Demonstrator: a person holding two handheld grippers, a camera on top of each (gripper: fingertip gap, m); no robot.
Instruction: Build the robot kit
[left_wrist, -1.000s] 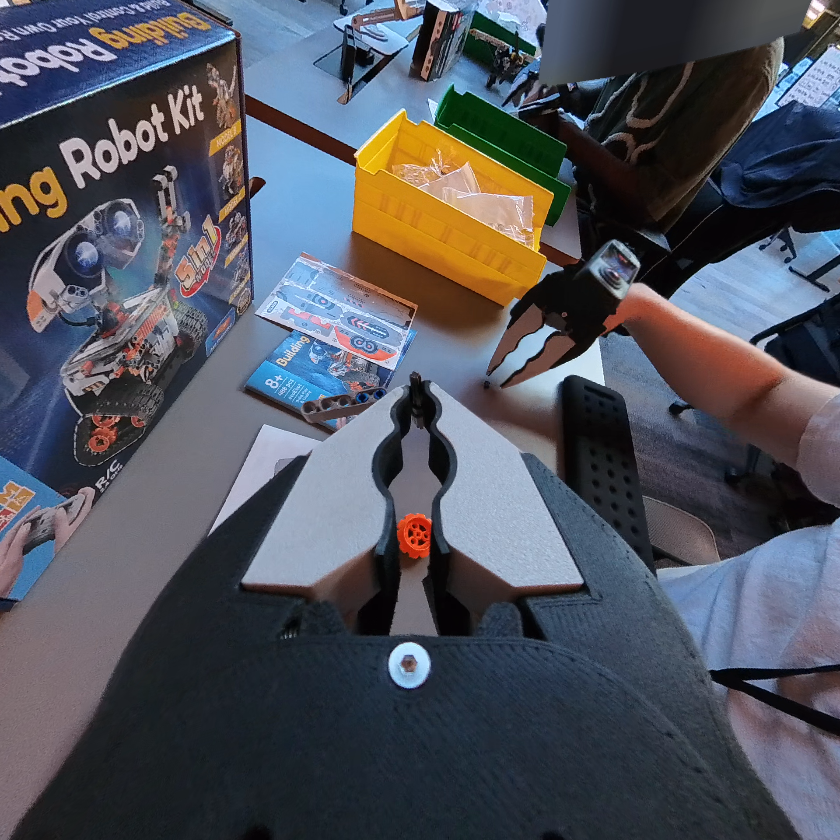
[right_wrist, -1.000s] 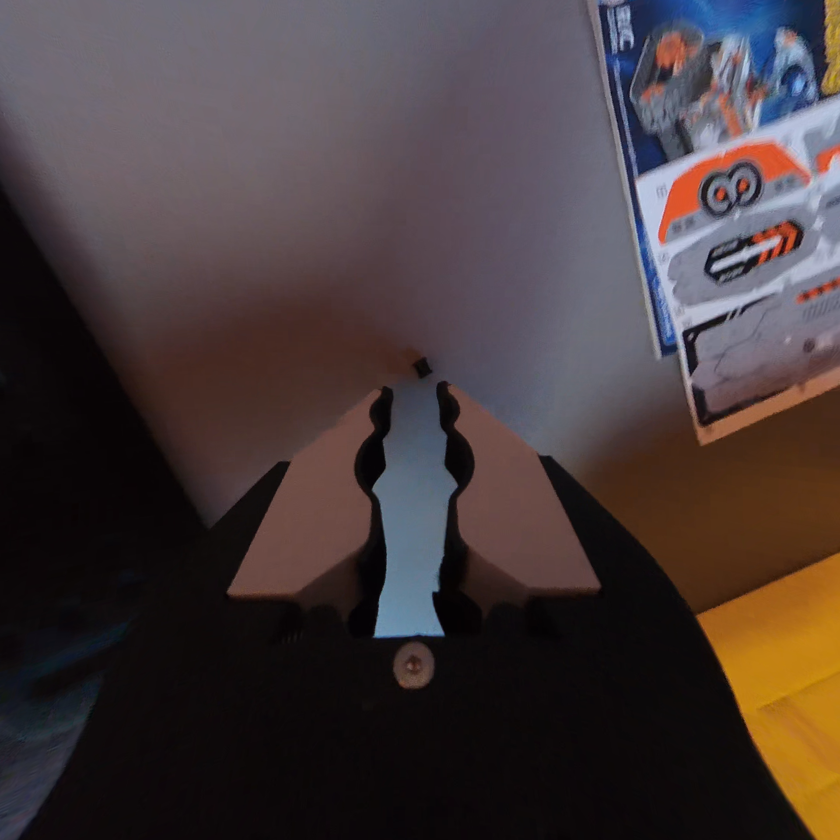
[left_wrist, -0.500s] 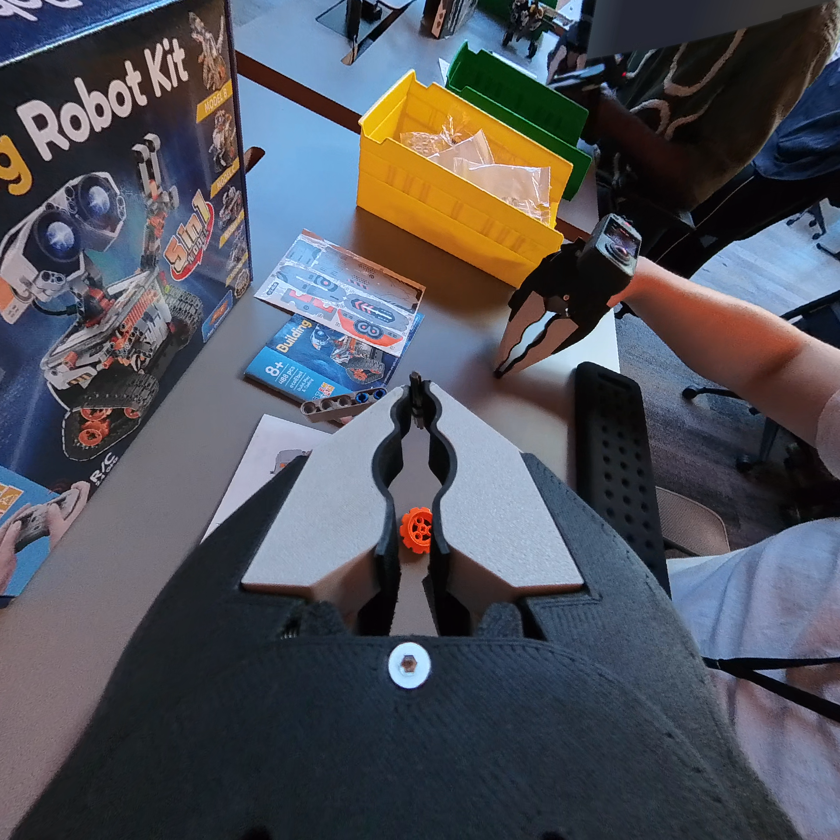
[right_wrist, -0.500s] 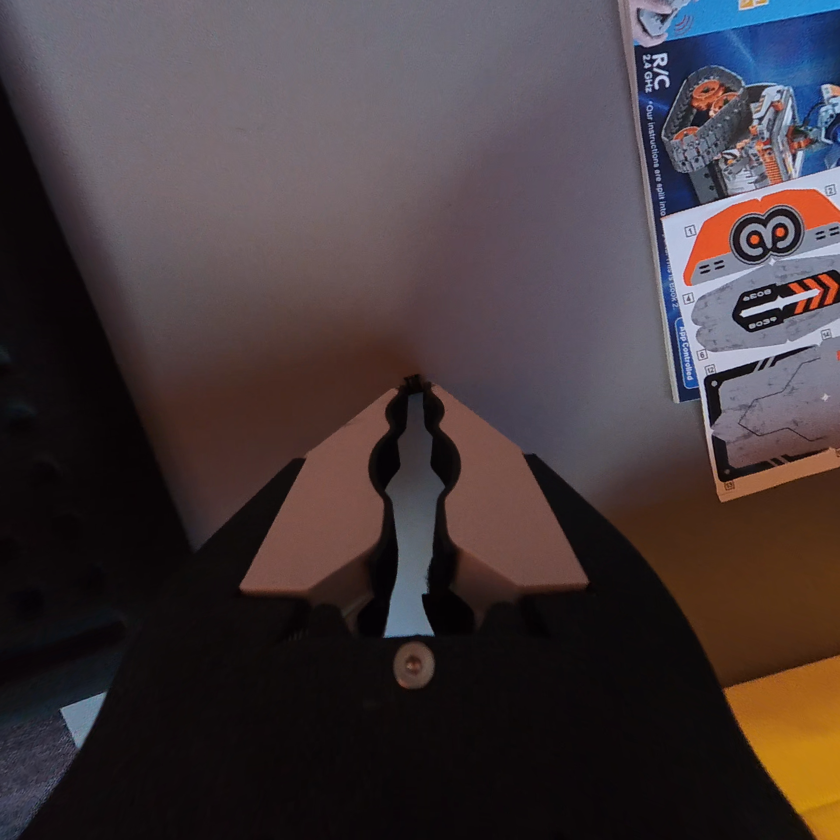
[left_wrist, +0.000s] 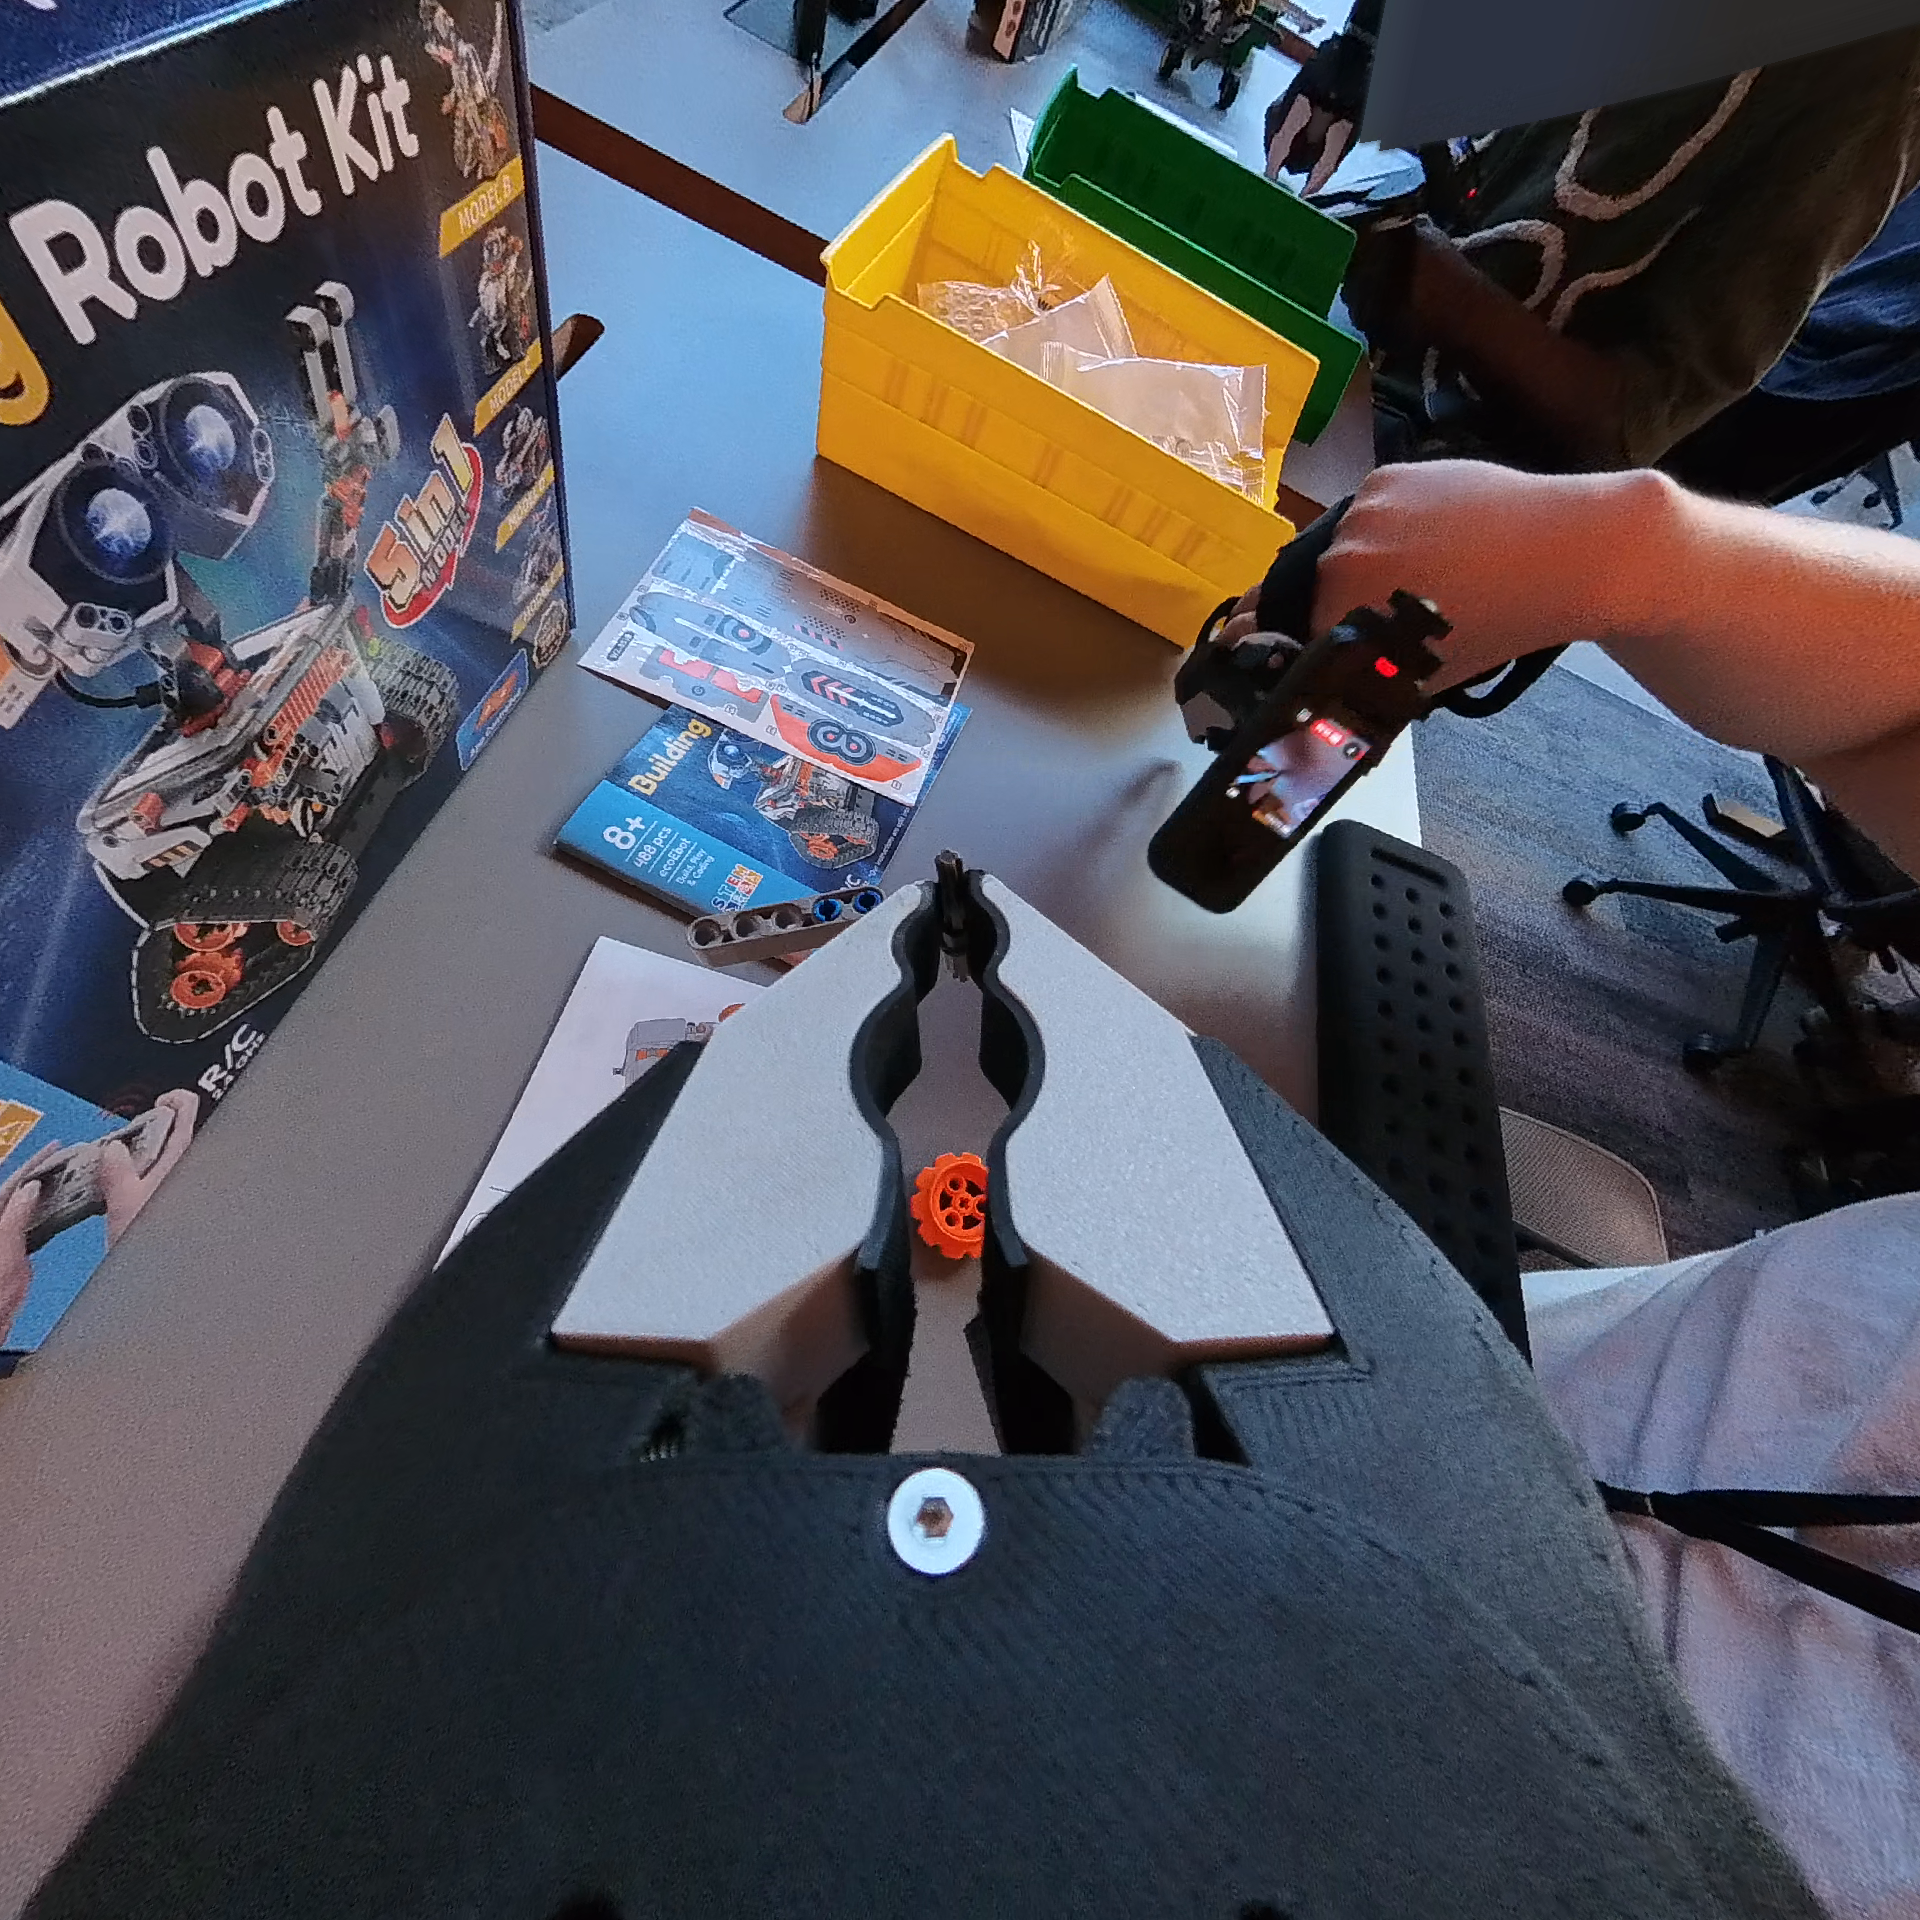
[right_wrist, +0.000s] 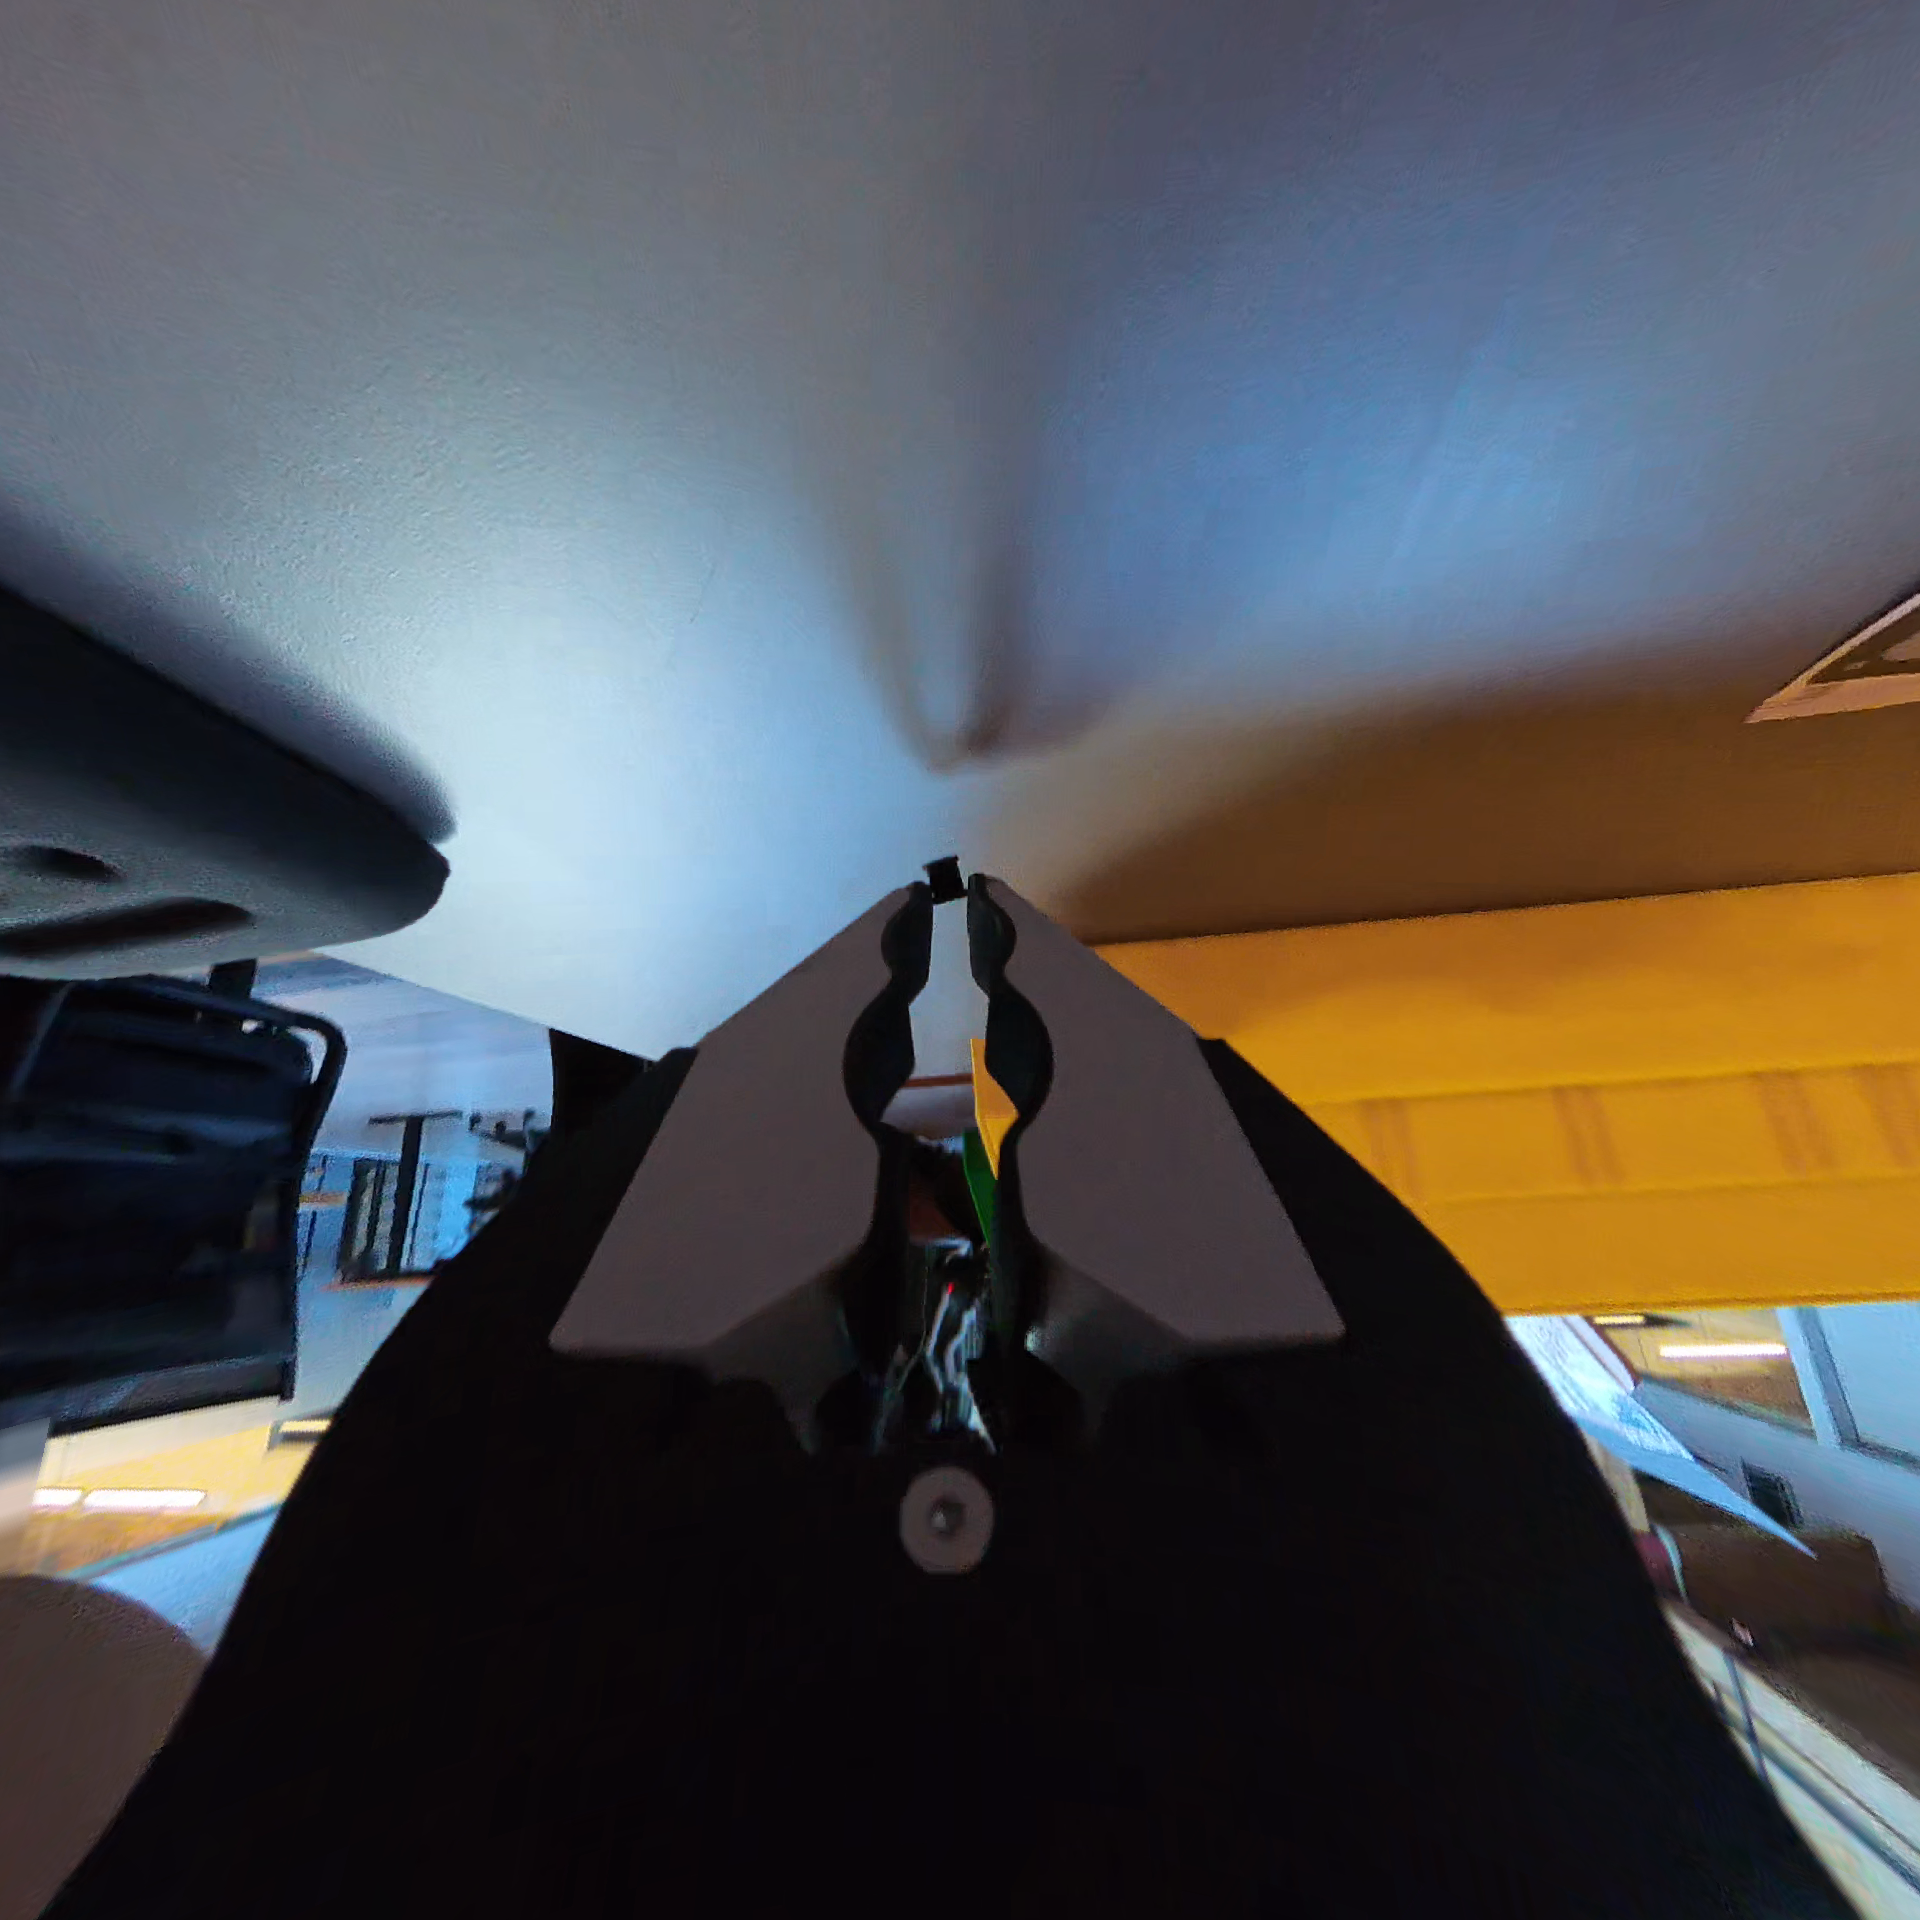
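Left gripper (left_wrist: 951, 920) is squeezed nearly all the way together, with a thin black pin (left_wrist: 948, 883) pinched right at the tips and poking out a little. It hangs above the grey table (left_wrist: 675, 364), on the near side of the yellow bin (left_wrist: 1039, 447) and well apart from it.

Through the gap between the jaws you can see an orange gear (left_wrist: 954, 1202) lying loose on the table, nothing touching it. A grey beam (left_wrist: 779, 920) with blue pegs lies nearer the bin than the gear, just beside the left tips. Past that, toward the bin, are a blue booklet (left_wrist: 717, 800) and a sticker sheet (left_wrist: 790, 665) overlapping it.

Right gripper (right_wrist: 945, 896) is only a sliver open, and a small black bit (right_wrist: 943, 871) sits clamped at the very tips, as far as I can tell. It's close alongside the bin's front wall, lifted off the table, with a hand (left_wrist: 1455, 551) around it. The bin itself just has clear plastic bags (left_wrist: 1122, 353) in it.
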